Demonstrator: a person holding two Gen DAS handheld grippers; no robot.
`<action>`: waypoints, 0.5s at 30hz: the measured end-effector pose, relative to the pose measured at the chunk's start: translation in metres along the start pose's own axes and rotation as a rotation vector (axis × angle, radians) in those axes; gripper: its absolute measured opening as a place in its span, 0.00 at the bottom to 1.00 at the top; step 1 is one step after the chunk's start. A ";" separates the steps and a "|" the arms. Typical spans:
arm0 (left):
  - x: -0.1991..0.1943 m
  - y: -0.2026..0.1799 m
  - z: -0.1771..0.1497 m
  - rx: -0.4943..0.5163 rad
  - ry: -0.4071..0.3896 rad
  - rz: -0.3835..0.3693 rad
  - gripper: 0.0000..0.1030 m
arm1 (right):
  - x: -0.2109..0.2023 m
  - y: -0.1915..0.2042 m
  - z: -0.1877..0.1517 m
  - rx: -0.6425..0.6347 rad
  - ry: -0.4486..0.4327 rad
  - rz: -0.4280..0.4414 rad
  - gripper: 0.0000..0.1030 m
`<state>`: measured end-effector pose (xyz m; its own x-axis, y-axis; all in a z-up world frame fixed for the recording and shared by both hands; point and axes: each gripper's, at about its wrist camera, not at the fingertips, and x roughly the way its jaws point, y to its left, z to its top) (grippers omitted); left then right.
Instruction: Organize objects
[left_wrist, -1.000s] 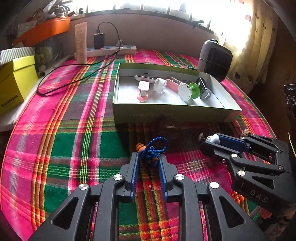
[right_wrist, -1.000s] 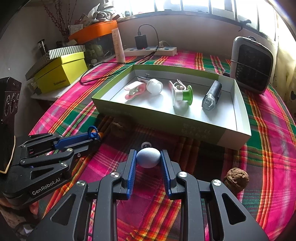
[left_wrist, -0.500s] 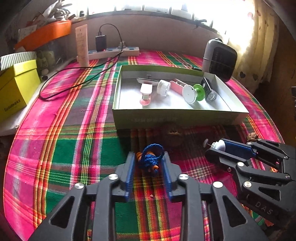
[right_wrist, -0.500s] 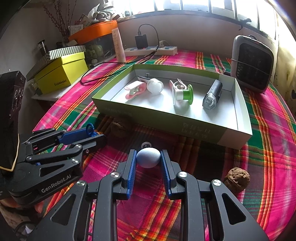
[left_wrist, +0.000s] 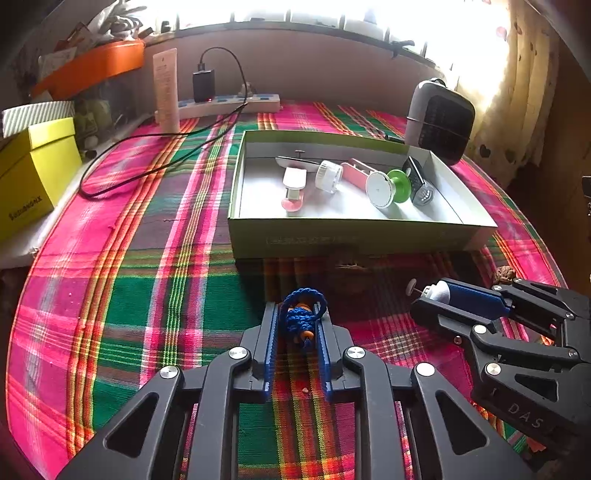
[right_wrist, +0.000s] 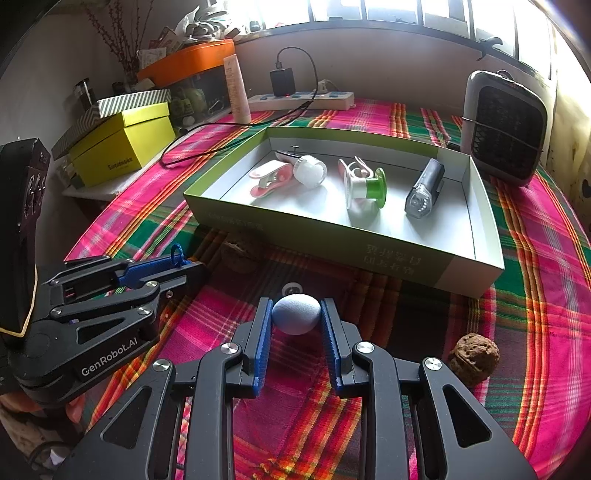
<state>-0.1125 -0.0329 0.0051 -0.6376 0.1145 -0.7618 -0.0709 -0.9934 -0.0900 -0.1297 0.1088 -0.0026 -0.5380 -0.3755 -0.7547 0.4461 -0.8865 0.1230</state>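
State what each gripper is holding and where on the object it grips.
The left gripper is shut on the blue braided cord, clamping its knotted bundle. The right gripper pinches the pale blue egg-shaped ball across its sides.

The shallow green cardboard tray (right_wrist: 476, 236) sits mid-frame on the plaid-clothed table (right_wrist: 535, 295); a brown wrinkled walnut (right_wrist: 474, 363) lies lower right, before it.

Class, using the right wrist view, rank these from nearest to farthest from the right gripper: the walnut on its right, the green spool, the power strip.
From the right gripper:
1. Walnut, on the cloth, right.
2. Green spool, inside the box.
3. Power strip, by the far wall.
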 end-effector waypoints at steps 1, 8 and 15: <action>0.000 -0.001 0.000 0.002 0.000 0.001 0.17 | 0.000 0.000 0.000 0.000 0.000 -0.001 0.26; -0.001 -0.002 -0.001 0.006 -0.001 0.002 0.17 | -0.002 0.000 0.001 0.007 -0.012 -0.002 0.26; -0.005 -0.005 -0.001 0.007 -0.007 -0.008 0.17 | -0.005 0.000 0.004 0.015 -0.022 -0.012 0.26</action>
<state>-0.1080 -0.0287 0.0087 -0.6425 0.1223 -0.7564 -0.0816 -0.9925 -0.0911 -0.1301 0.1101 0.0042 -0.5593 -0.3706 -0.7416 0.4288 -0.8949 0.1238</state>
